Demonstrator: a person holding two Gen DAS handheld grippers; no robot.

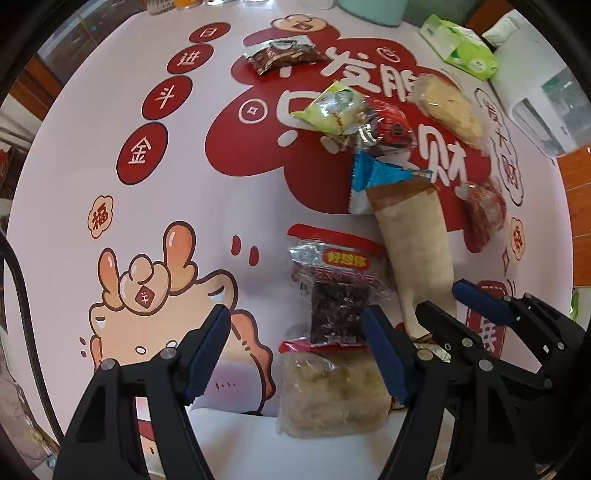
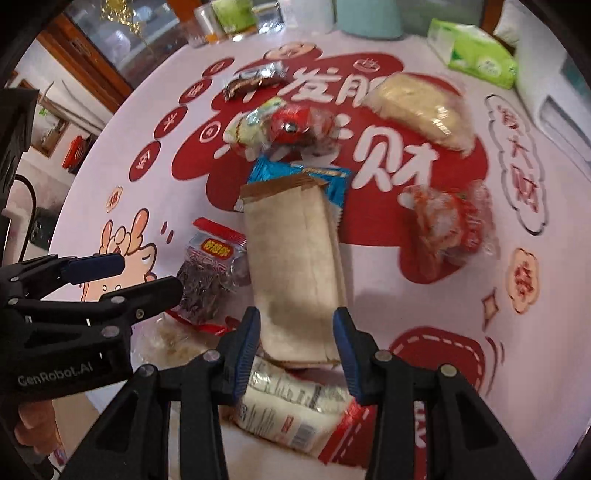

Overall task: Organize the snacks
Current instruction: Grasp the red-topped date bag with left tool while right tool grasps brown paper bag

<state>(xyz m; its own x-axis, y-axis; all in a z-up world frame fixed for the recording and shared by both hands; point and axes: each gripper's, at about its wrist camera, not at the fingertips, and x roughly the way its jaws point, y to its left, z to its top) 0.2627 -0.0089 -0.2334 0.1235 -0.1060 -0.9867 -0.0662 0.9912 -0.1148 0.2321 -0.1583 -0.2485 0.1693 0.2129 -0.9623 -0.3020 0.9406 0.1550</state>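
Snack packs lie on a round printed table (image 1: 110,155). My left gripper (image 1: 295,343) is open above a dark dried-fruit pack (image 1: 332,291) and a pale flaky pack (image 1: 332,391). My right gripper (image 2: 295,332) has its fingers on both sides of a long beige cracker pack (image 2: 295,266), which looks held; it also shows in the left wrist view (image 1: 417,251). A white labelled pack (image 2: 291,410) lies under it. Farther off lie a blue pack (image 1: 376,177), a red and green wrapper pile (image 1: 354,118), a yellow cake pack (image 1: 450,107), a red pack (image 1: 484,210) and a brown pack (image 1: 284,55).
A green tissue pack (image 1: 458,44) and a white box (image 1: 546,107) sit at the table's far right edge. Cups and a teal container (image 2: 365,18) stand at the far edge. The left gripper shows in the right wrist view (image 2: 122,277).
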